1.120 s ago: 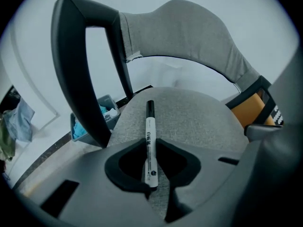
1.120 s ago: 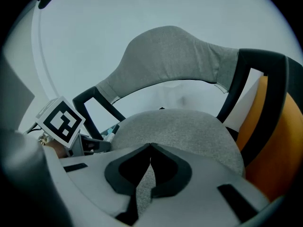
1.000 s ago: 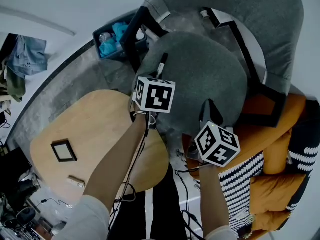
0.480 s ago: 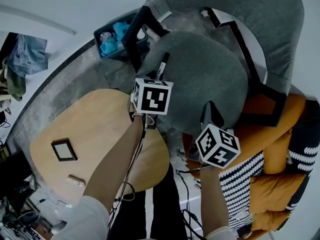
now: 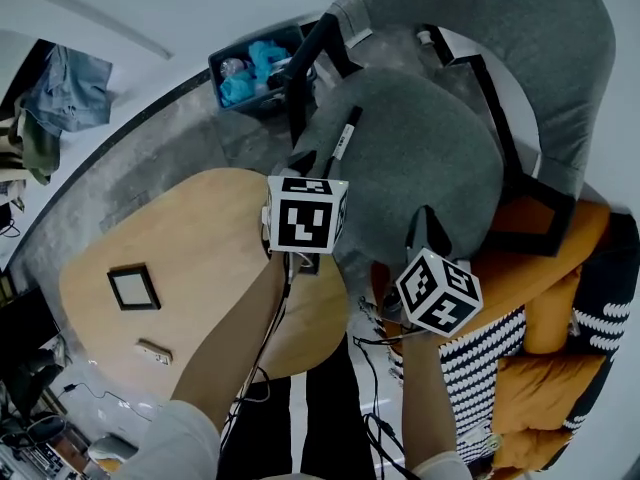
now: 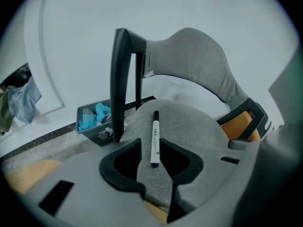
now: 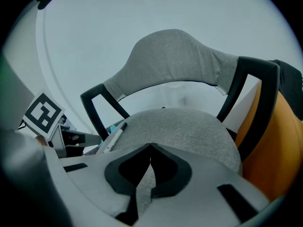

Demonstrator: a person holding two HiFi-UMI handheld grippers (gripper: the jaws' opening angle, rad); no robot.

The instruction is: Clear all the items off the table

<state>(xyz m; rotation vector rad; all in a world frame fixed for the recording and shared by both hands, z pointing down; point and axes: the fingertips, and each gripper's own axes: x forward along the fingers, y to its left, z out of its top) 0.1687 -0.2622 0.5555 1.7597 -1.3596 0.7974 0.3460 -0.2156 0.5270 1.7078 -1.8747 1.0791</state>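
Just now the jaws of the left gripper (image 6: 152,148) have been opening, the marker (image 6: 155,137) lying free under them on the chair seat (image 6: 189,126) at mid-frame, so one item looks cleared; right gripper (image 7: 150,146) closed, empty.

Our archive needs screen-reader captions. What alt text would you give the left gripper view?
A white marker with a black cap lies on a grey chair seat, framed by the left gripper, whose jaws have just been opening and do not touch it. Behind stand the chair's backrest and a dark bin holding something blue.
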